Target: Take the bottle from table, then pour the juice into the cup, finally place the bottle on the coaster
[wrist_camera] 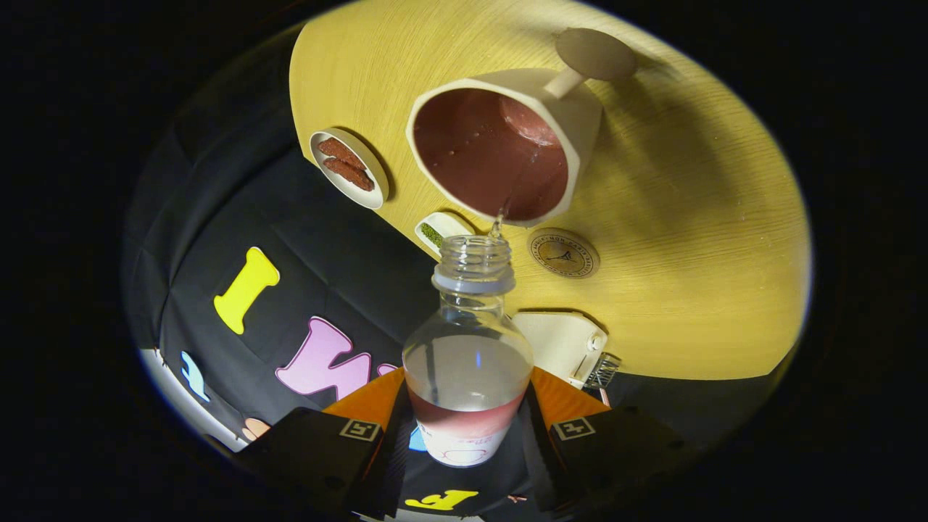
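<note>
Gripper (464, 428) fingers are closed on the lower body of the bottle (467, 362), one on each side, and we record a firm hold with both pressing on it. We observe the bottle tipped forward, its open neck reaching to the rim of the cup (500, 148), with a thin stream passing from the mouth into the cup. The cup stands on the round wooden table (689, 239) and already holds reddish liquid. The coaster (563, 252) lies on the table just beside the bottle's neck and near the cup.

Handling assessment: we judge the bottle to be clear, thin-walled plastic, smooth and liable to slip or dent under heavy squeeze. Some liquid sits in it, so we expect the weight to be light and shifting toward the neck. The present hold on the wide lower body seems sound to us.

Pose: the whole tool is rolled and pitched over so the fingers point along the tilted bottle toward the cup. We also note a small dish (349, 168) of dark pieces and a smaller dish (438, 230) of green matter beyond the cup.
</note>
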A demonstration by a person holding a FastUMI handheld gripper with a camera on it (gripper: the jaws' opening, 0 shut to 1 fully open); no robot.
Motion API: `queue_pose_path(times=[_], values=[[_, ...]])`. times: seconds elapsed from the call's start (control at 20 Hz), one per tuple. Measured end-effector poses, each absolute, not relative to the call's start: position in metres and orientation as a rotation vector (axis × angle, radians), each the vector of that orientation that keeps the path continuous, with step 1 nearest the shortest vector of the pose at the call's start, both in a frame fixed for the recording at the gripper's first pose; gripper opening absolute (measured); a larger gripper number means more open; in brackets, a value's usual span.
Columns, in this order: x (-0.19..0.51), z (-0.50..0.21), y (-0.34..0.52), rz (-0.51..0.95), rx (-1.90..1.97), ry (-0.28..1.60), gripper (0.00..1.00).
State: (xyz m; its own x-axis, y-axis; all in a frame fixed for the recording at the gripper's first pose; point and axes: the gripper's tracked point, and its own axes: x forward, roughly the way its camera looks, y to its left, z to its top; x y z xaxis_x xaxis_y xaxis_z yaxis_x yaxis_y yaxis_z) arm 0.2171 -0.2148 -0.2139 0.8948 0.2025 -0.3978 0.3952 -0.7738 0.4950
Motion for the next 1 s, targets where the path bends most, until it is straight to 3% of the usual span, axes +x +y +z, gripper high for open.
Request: queue_pose_path(times=[1.0], values=[[0.2185, -0.2169, -0.2225, -0.456, 2.476, 0.422, 0.71]])
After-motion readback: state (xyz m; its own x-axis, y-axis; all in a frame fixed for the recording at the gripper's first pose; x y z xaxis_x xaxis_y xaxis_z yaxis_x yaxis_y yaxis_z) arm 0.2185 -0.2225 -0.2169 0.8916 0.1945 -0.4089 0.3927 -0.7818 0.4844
